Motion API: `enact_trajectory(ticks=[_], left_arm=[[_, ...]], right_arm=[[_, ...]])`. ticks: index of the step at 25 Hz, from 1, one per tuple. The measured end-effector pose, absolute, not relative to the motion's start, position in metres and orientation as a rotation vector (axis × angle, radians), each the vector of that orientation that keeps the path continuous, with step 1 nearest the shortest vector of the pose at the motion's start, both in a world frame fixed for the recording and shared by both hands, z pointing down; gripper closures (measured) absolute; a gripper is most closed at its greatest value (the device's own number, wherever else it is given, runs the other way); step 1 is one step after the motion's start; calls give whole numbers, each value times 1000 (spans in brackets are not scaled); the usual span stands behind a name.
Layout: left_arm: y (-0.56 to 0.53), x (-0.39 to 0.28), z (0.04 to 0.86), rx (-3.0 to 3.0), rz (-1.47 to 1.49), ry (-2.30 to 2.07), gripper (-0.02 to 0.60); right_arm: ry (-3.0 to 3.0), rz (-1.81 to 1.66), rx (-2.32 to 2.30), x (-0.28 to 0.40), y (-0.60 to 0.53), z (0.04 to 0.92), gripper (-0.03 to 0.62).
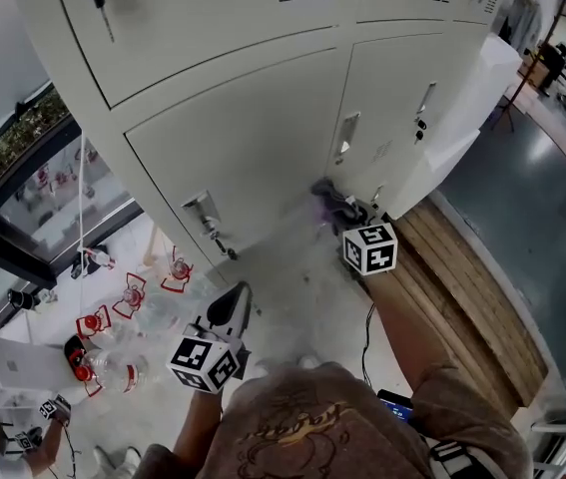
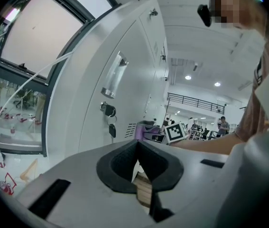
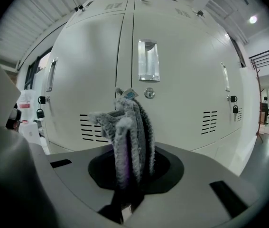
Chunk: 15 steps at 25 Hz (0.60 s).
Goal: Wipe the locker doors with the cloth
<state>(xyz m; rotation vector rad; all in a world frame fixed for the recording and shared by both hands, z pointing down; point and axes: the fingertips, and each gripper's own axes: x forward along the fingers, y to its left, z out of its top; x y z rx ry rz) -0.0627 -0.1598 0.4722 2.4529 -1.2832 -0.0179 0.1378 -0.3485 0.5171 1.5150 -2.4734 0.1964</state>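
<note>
Jaws of the right gripper clamp the cloth toward the locker doors for wiping; the left gripper idles, closed and empty.

Bright even daylight, fisheye-warped dark edges, slight blur on the head view.

A dark-framed window fills the wall left of the pale lockers, with greenery showing beyond its glass. The floor below them is light grey. To the right lies a platform of wooden planks, and past it glossy dark grey flooring. Round ceiling lights glow above a railed upper gallery in the far hall.
</note>
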Motion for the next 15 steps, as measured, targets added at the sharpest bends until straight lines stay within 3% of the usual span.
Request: enact_trajectory(ticks=[15], left_arm=[[-169, -31, 460, 2523, -40, -1180, 578]], right_arm=[[-2652, 150, 1423, 123, -267, 438, 537]])
